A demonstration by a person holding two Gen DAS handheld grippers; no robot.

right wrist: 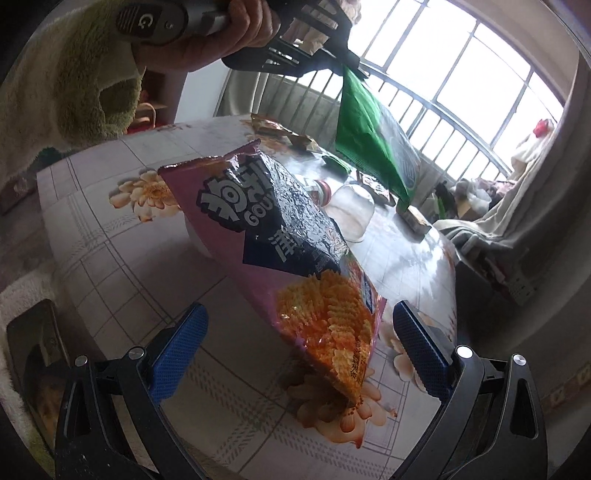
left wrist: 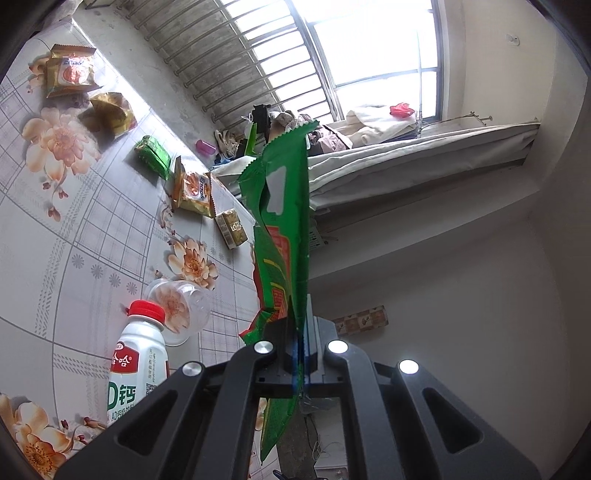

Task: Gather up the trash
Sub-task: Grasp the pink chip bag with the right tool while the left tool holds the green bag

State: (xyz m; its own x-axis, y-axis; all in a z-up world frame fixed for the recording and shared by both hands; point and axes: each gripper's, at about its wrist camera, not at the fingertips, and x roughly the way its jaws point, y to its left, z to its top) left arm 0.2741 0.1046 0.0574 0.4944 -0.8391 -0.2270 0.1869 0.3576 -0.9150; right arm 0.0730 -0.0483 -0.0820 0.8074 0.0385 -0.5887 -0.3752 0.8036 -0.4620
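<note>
Trash is only partly gathered, judging by what lies about. From the left wrist view, the left gripper [left wrist: 301, 354] is clamped tight on a green wrapper [left wrist: 282, 236], which stands up toward 12 o'clock, lifted clear of the floral table [left wrist: 74, 229]. Left on the table: a white bottle with a red cap [left wrist: 138, 354] at 8 o'clock, a clear cup [left wrist: 181, 310] on its side beside it, and toward 10 and 11 o'clock two orange packets [left wrist: 192, 188], a small green packet [left wrist: 153, 157], a gold wrapper [left wrist: 110, 110] and a small box [left wrist: 232, 227].

From the right wrist view, the right gripper [right wrist: 301, 354] stands wide, holding nothing, its blue pads [right wrist: 177, 347] on either side of a pink chip bag [right wrist: 280, 240] that reaches toward 11 o'clock. That bag looks like the next pickup. At 1 o'clock the other gripper, in a hand [right wrist: 236, 26], dangles the green wrapper. No bin shows in either view, so most of the job looks undone.
</note>
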